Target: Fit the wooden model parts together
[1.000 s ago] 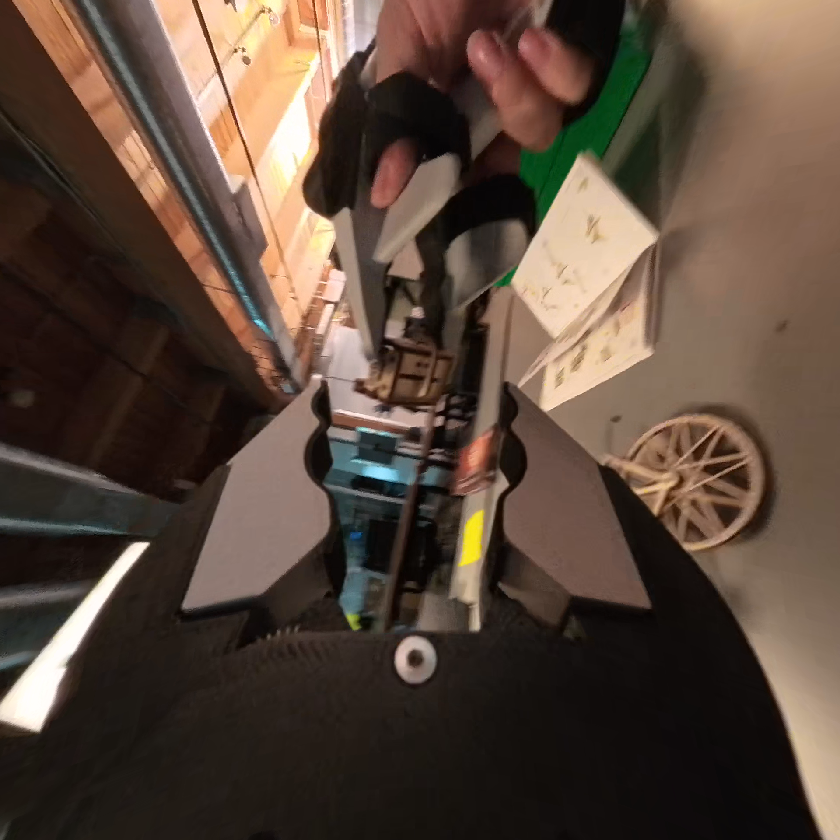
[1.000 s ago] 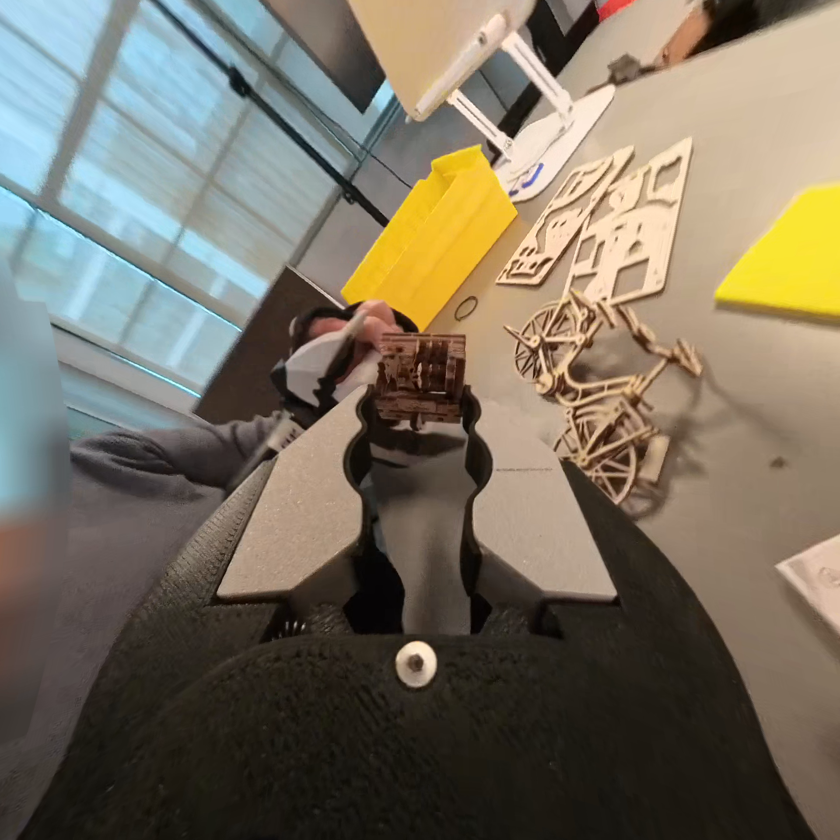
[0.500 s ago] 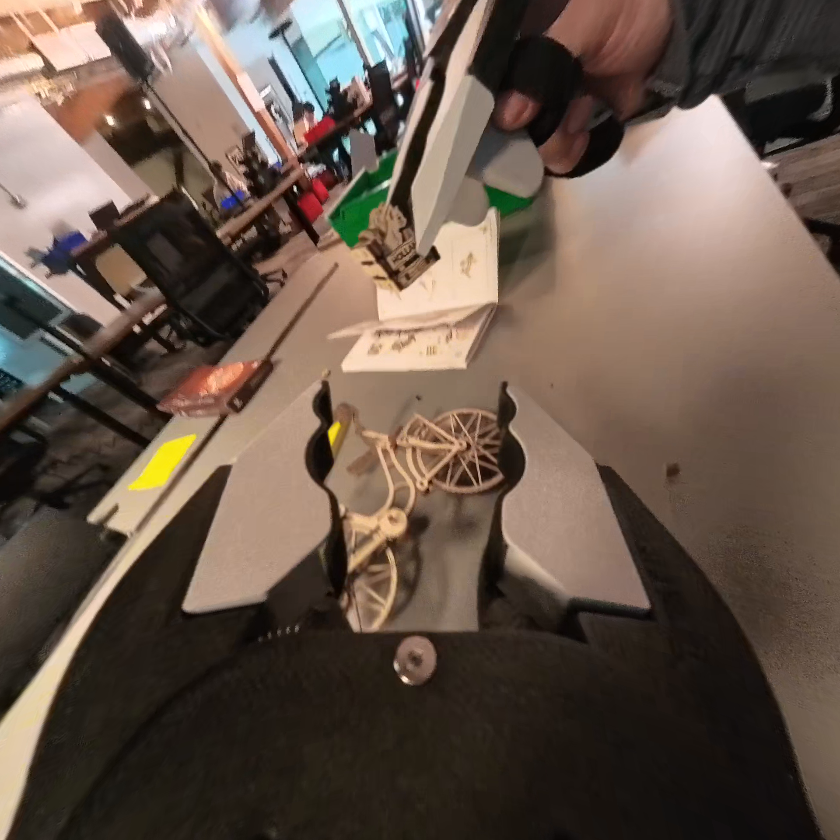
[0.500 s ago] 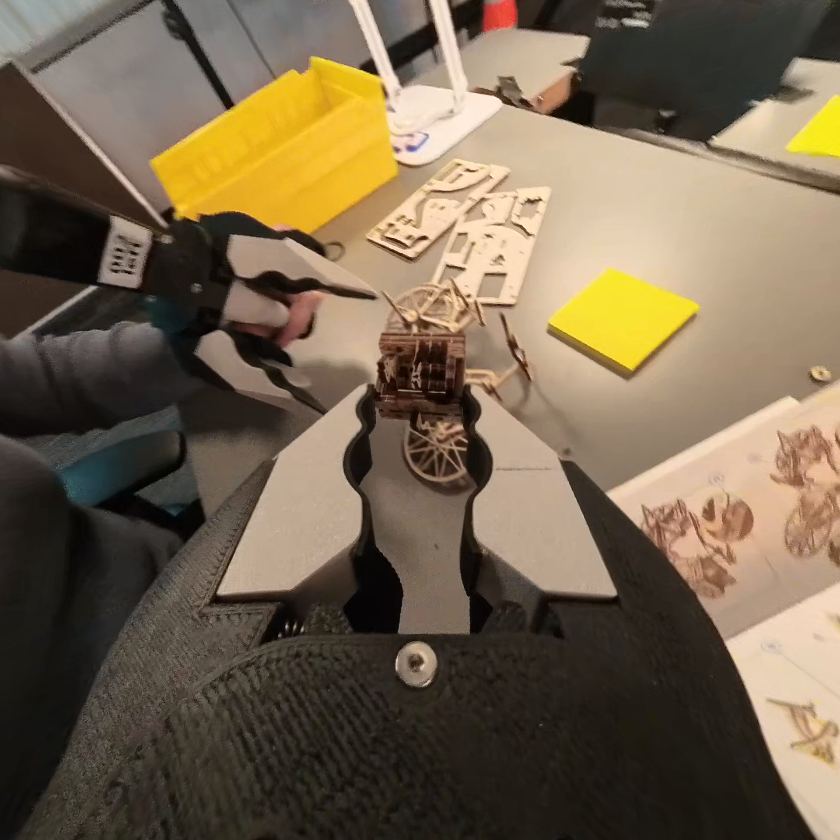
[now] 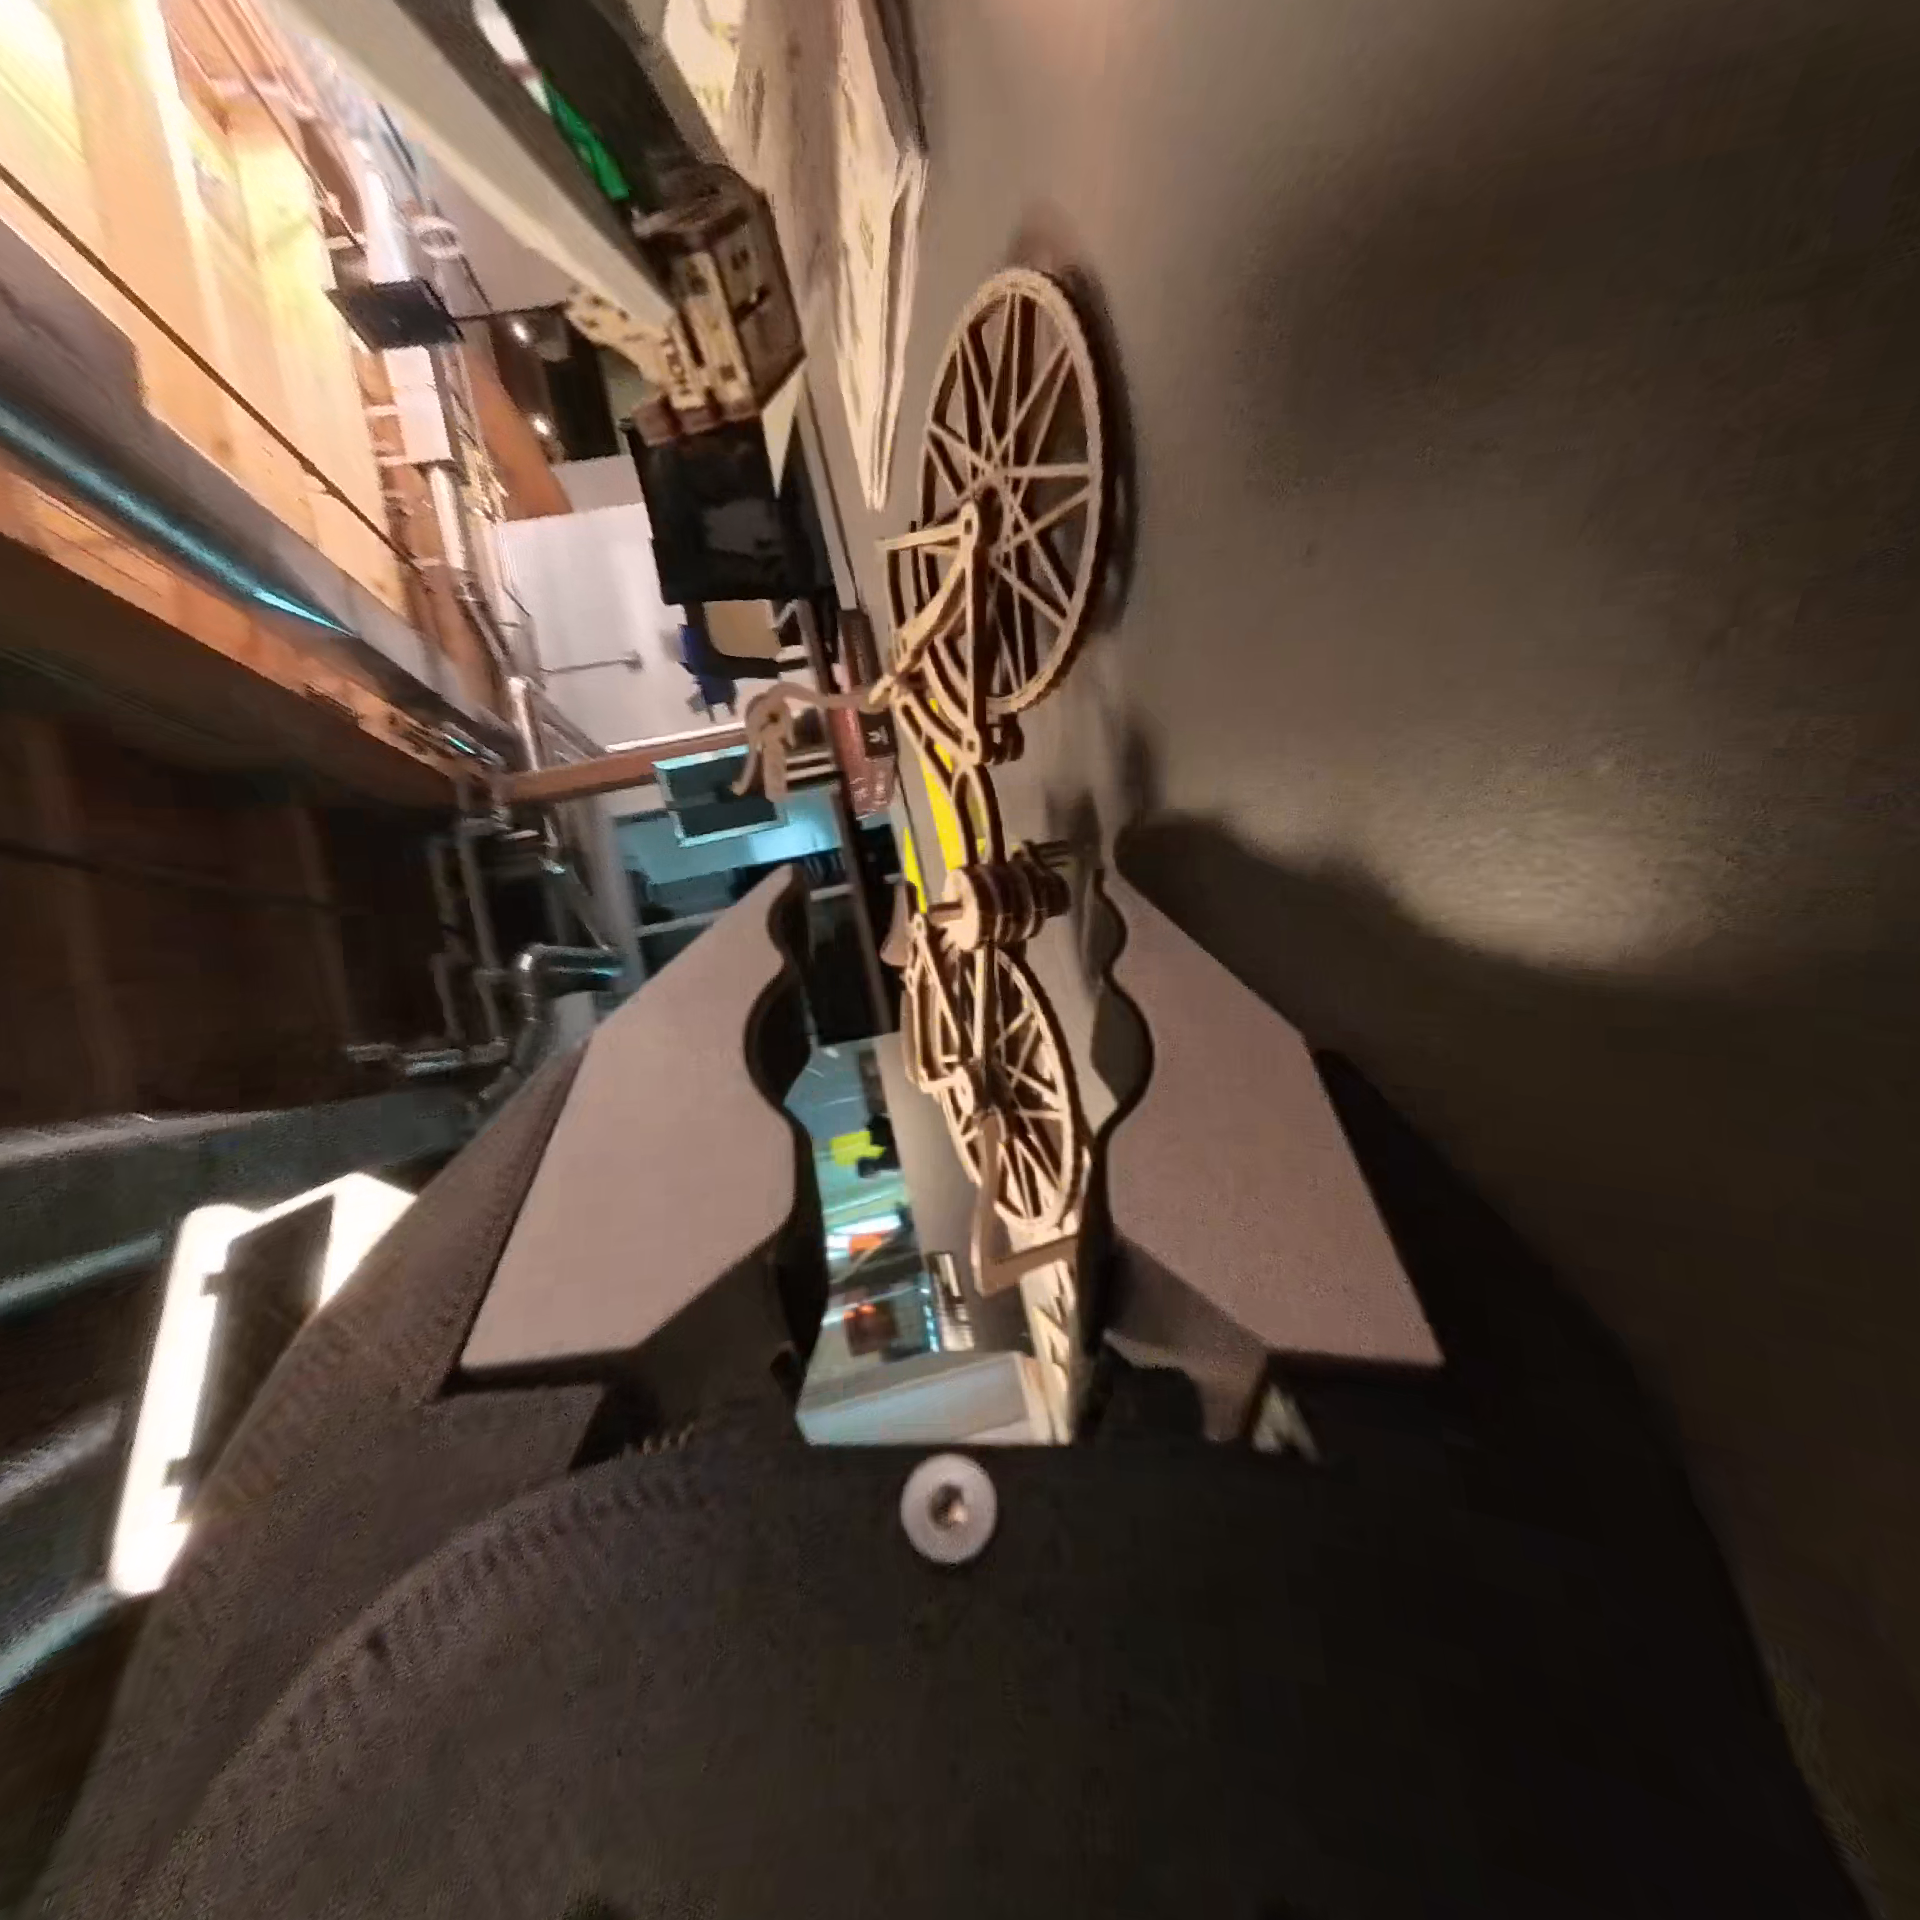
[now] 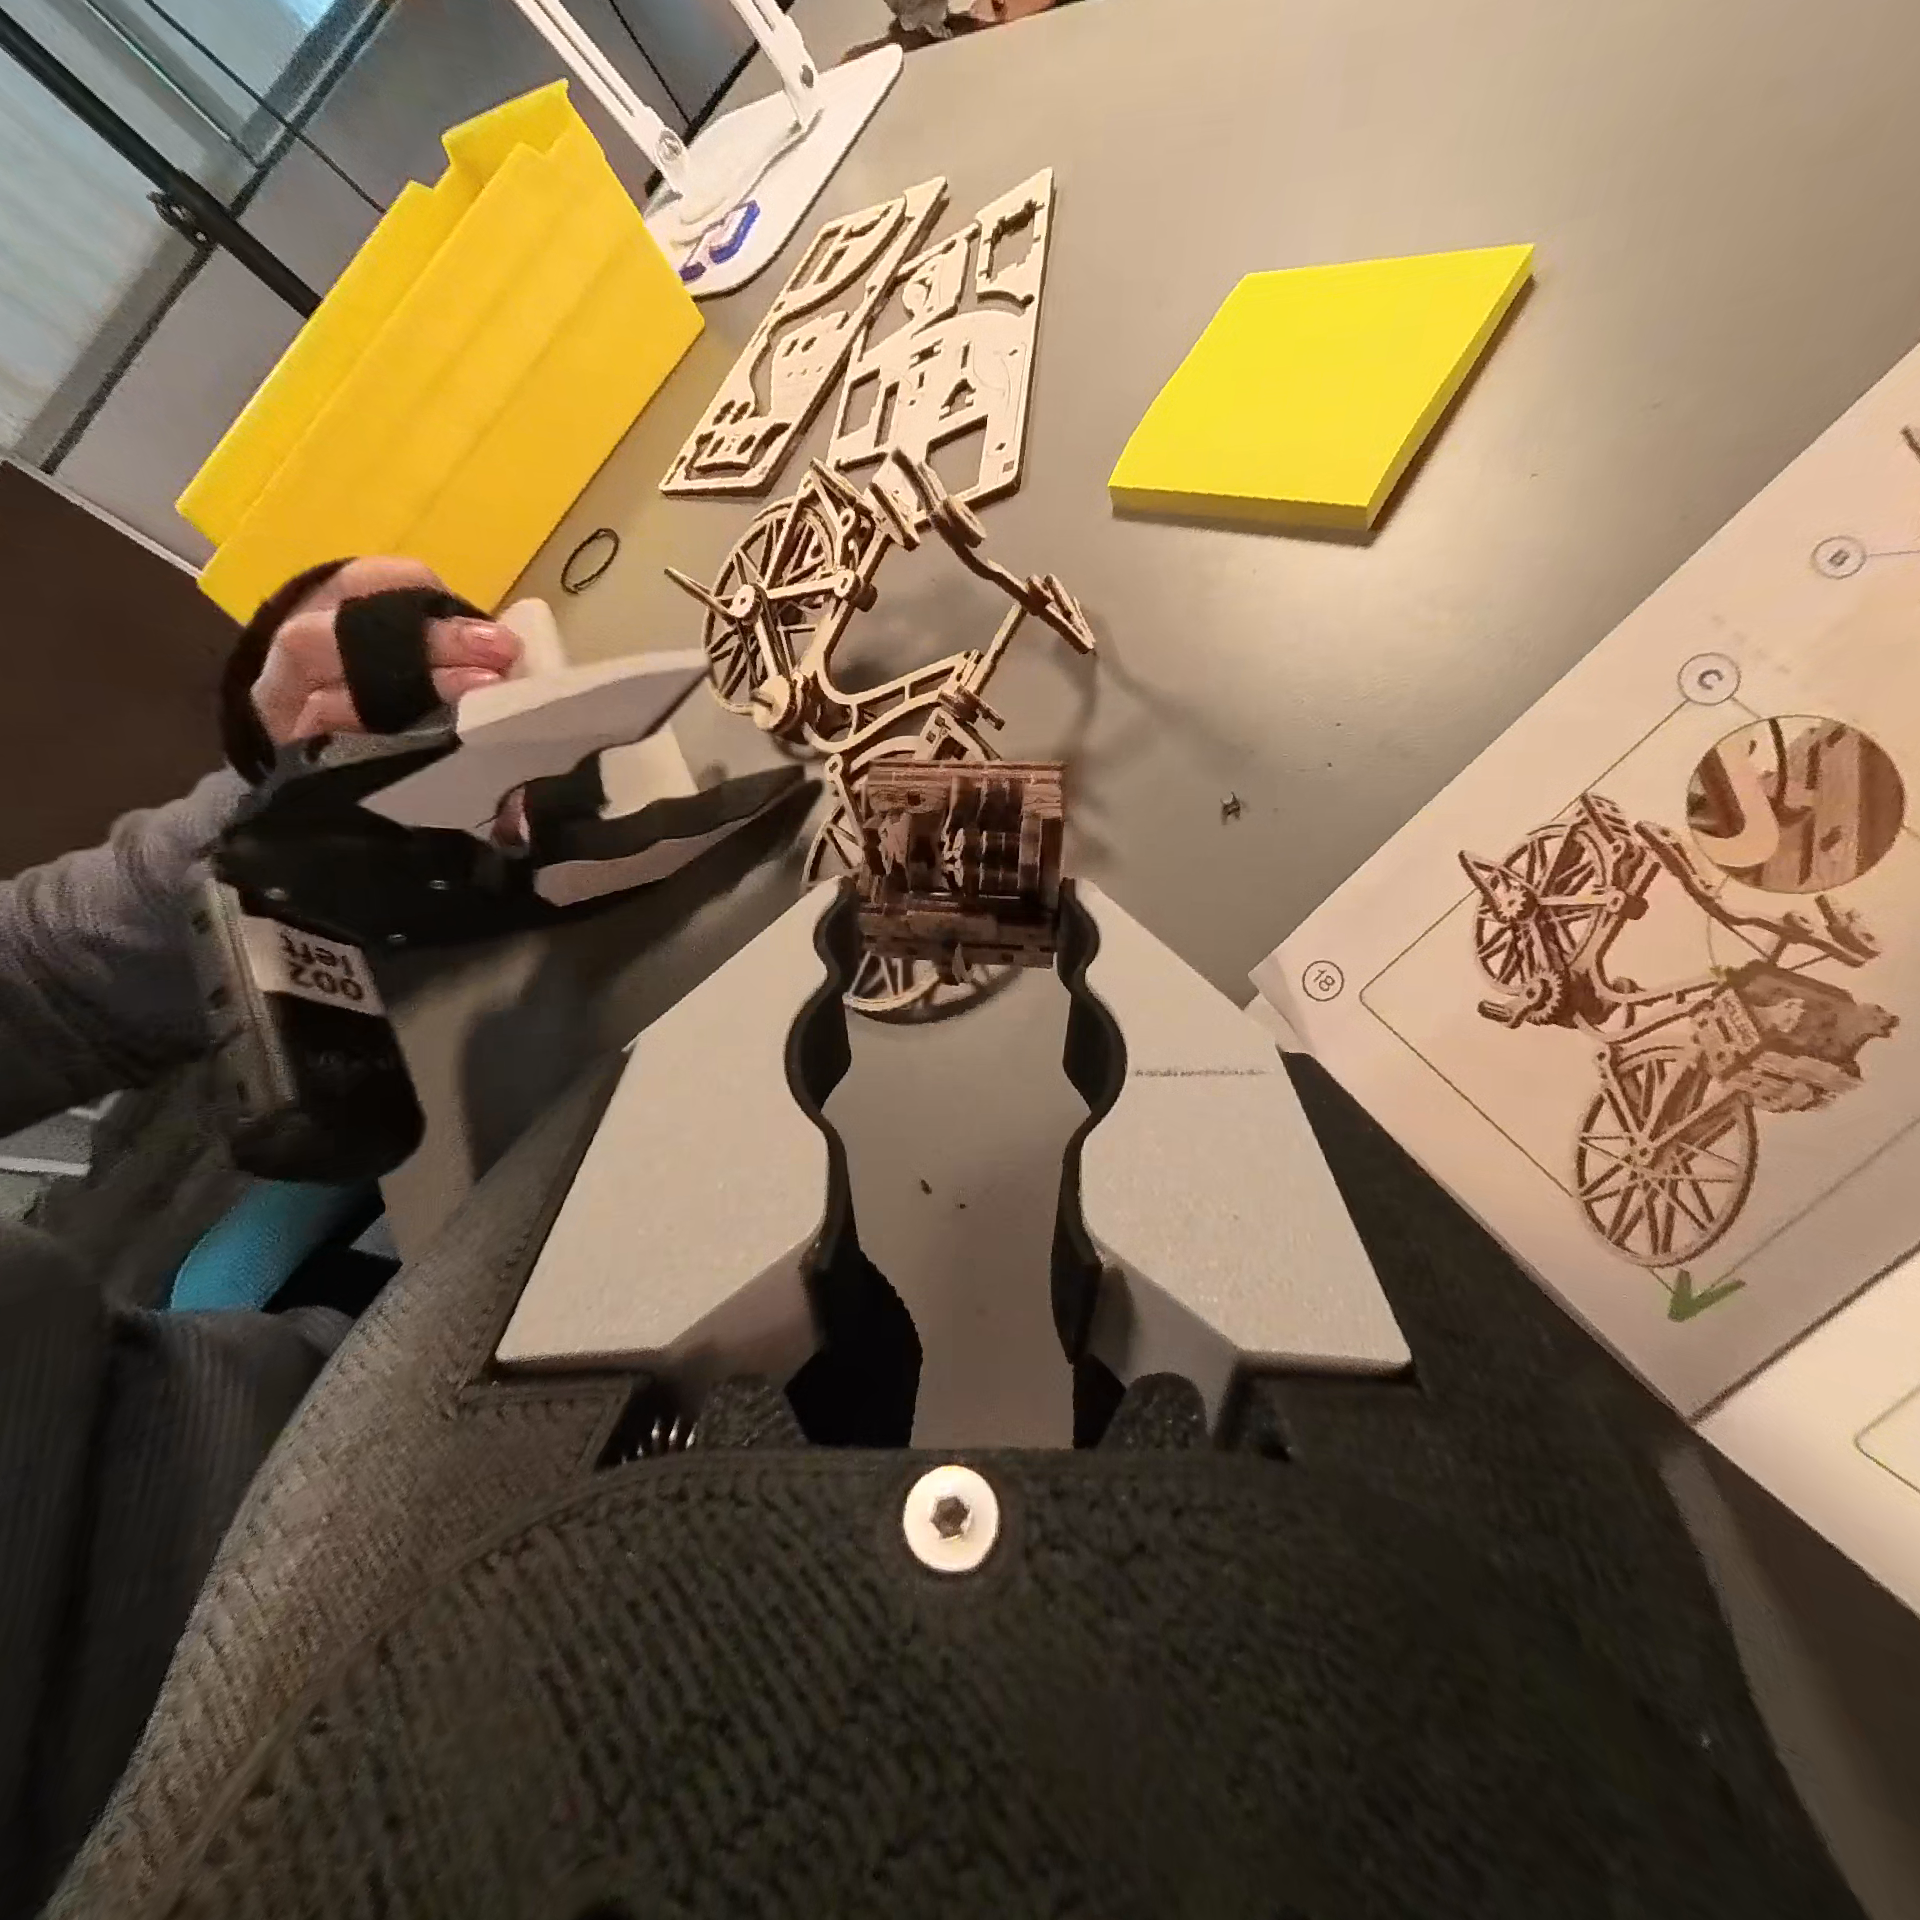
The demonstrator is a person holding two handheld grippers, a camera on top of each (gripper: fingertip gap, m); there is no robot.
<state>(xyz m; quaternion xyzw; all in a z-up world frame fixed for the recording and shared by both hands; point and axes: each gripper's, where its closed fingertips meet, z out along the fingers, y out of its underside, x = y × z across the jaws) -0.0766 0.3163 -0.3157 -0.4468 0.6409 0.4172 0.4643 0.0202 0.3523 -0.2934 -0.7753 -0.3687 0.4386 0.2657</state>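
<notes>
A pale wooden bicycle model [image 6: 831, 634] lies on the grey table [image 6: 1299, 675]. In the left wrist view its front wheel [image 5: 1013, 530] is ahead and its rear wheel [image 5: 1003, 1091] sits between my left fingers. My left gripper [image 5: 940, 914] is open around that rear part; it also shows in the right wrist view [image 6: 753, 727], low at the bicycle's left side. My right gripper [image 6: 956, 920] is shut on a small dark wooden block assembly [image 6: 961, 842] and holds it just above the bicycle. The block also shows in the left wrist view [image 5: 722, 281].
Two flat wooden part sheets [image 6: 883, 332] lie behind the bicycle. A yellow bin [image 6: 447, 343] and a rubber band [image 6: 590, 545] are at the left, a yellow pad [image 6: 1330, 384] at the right. An open instruction booklet [image 6: 1662, 883] covers the near right. A white lamp base [image 6: 769, 187] stands at the back. There is about 11 centimetres between the tips of the two grippers.
My left gripper has dropped to the table, rolled on its side, and its open jaws now bracket the bicycle's rear wheel. My right gripper has carried the block closer over the bicycle.
</notes>
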